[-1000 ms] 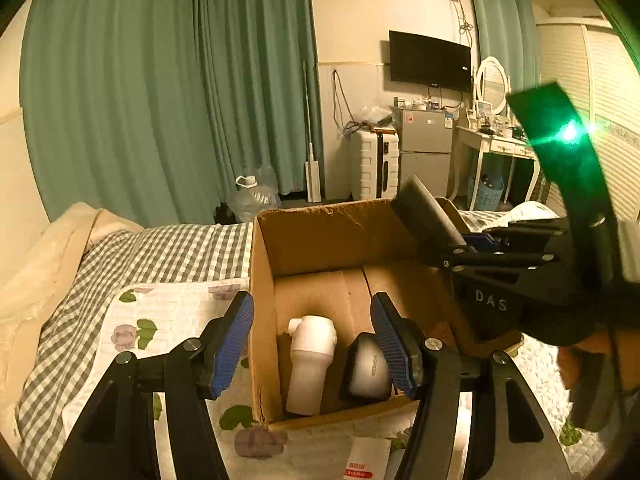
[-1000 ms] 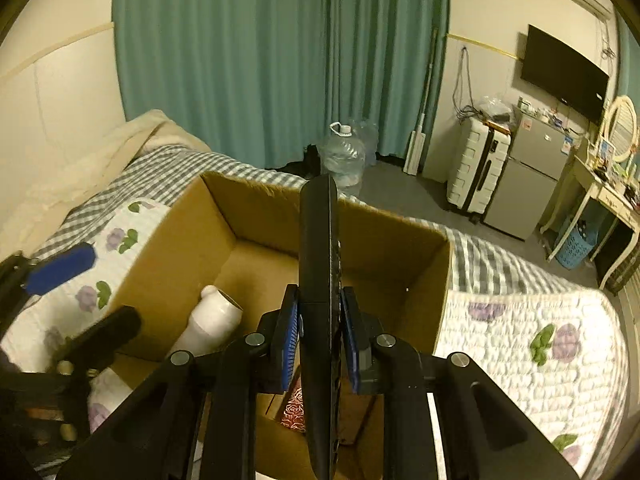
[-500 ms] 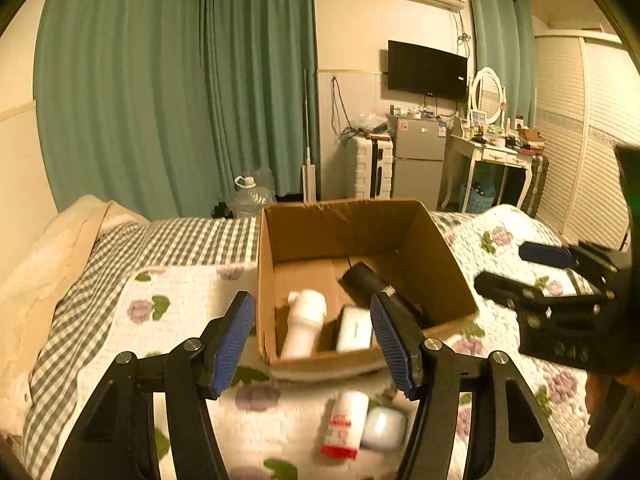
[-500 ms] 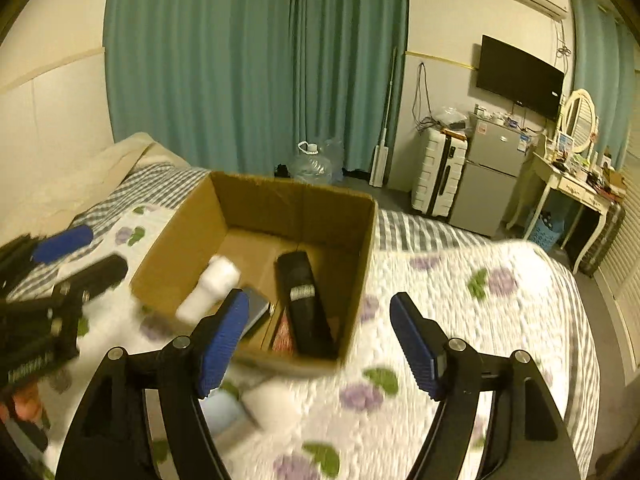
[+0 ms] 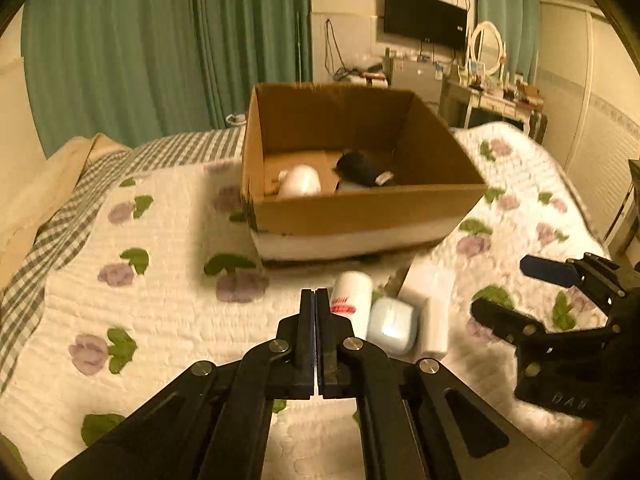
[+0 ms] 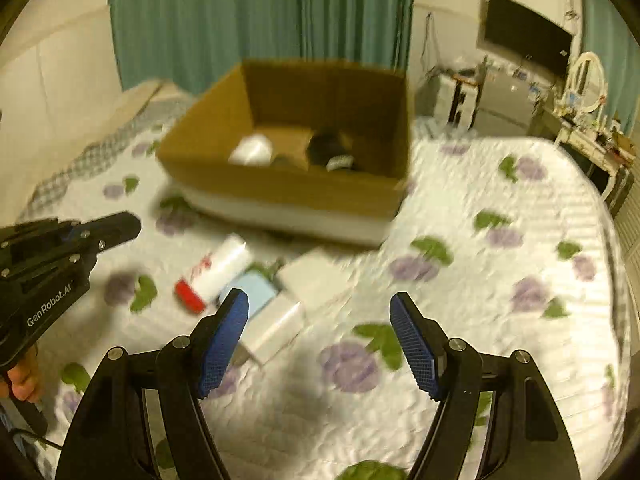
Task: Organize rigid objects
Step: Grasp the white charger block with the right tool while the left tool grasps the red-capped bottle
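An open cardboard box [image 5: 360,208] [image 6: 288,188] stands on the bed and holds a white bottle [image 5: 300,180] [image 6: 252,150] and a black cylinder [image 5: 364,168] [image 6: 332,152]. In front of it lie a white can with a red label [image 5: 351,300] [image 6: 216,270], a pale blue case [image 5: 390,326] [image 6: 252,288] and a white box [image 5: 430,304] [image 6: 276,324]. My left gripper [image 5: 315,300] is shut and empty, just left of the can. My right gripper [image 6: 320,344] is open and empty above the quilt, right of the white box.
The bed has a white quilt with purple flowers [image 5: 140,320] and a checked blanket [image 5: 80,184] at the left. Green curtains [image 5: 160,48], a wall TV [image 5: 424,28] and a dressing table [image 5: 492,96] stand beyond the bed.
My right gripper let go of the black cylinder into the box, opened and drew back. My left gripper went from open to shut and drew back toward the loose items.
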Motion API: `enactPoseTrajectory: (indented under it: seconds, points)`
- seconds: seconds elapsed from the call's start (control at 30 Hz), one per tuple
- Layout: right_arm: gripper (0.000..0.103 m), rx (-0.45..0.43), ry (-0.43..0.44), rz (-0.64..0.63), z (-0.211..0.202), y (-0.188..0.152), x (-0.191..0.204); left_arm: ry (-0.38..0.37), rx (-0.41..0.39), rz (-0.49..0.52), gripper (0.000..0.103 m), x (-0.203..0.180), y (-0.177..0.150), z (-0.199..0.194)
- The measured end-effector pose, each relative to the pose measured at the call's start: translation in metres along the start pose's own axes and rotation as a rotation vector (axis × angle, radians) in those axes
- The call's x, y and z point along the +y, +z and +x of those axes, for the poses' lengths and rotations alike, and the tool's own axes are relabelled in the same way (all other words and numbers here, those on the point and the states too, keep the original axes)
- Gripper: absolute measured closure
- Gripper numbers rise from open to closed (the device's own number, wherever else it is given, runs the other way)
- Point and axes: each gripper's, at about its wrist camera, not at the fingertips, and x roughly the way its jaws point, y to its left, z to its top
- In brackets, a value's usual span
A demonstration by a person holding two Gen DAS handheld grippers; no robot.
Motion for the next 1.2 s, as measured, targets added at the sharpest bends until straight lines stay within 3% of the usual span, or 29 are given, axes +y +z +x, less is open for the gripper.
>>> enactPoseTrajectory:
  seconds: [0.1, 0.2, 0.27, 0.3, 0.33, 0.57, 0.67, 0.83, 1.0, 1.2]
  points:
    - [0.03, 0.054, 0.007, -0.01, 0.02, -0.008, 0.009, -0.029, 0.024, -0.005, 0.102, 0.004, -0.008, 0.011]
    - [0.03, 0.102, 0.023, 0.01, 0.036, -0.013, 0.011, -0.009, 0.055, -0.014, 0.095, 0.007, -0.015, 0.02]
    - [0.03, 0.111, 0.045, 0.031, 0.042, -0.013, 0.011, -0.01, 0.076, -0.026, 0.074, 0.01, -0.016, 0.025]
    - [0.03, 0.114, 0.052, 0.039, 0.045, -0.012, 0.011, -0.01, 0.076, -0.03, 0.05, 0.011, -0.017, 0.026]
    - [0.03, 0.118, 0.06, 0.047, 0.048, -0.011, 0.012, 0.0, 0.068, -0.035, 0.043, 0.012, -0.017, 0.026]
    - [0.033, 0.159, 0.066, 0.054, 0.06, -0.014, 0.015, 0.006, 0.078, -0.051, 0.042, 0.015, -0.017, 0.029]
    - [0.064, 0.136, 0.099, 0.053, 0.047, -0.013, 0.012, -0.001, 0.086, -0.037, 0.042, 0.012, -0.016, 0.031]
    - [0.074, 0.127, 0.049, 0.053, 0.034, -0.014, 0.006, -0.011, 0.118, 0.006, 0.042, 0.001, -0.014, 0.043]
    - [0.074, 0.151, -0.01, 0.097, 0.035, -0.016, -0.009, -0.04, 0.167, 0.03, 0.042, -0.009, -0.013, 0.064]
    - [0.071, 0.142, 0.004, 0.149, 0.048, -0.011, -0.018, -0.086, 0.205, 0.027, 0.045, -0.014, -0.008, 0.086]
